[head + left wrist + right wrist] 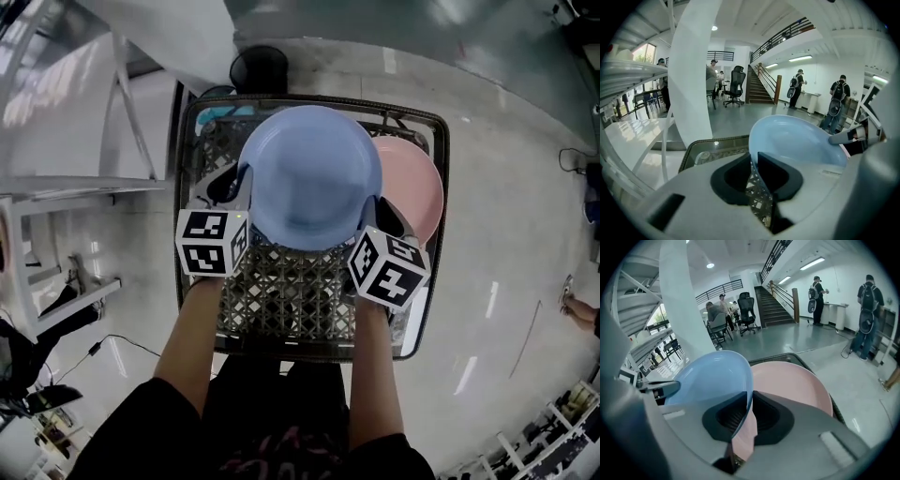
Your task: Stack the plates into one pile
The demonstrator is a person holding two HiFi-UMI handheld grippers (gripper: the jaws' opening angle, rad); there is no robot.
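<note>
Bright, even indoor light comes from ceiling lamps [800, 58] high behind the blue plate [309, 178], which shows a soft sheen and no hard shadow. White glare streaks the glossy floor [487, 309] to the left and right of the plate. Both gripper views bulge like a fisheye and go black at the corners. The foreground below the plate is soft, and the hall behind it is fairly sharp.

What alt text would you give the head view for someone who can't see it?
Seen from above, the left gripper and right gripper clamp opposite rims of a blue plate above a woven table. A pink plate lies to its right, partly covered.
</note>
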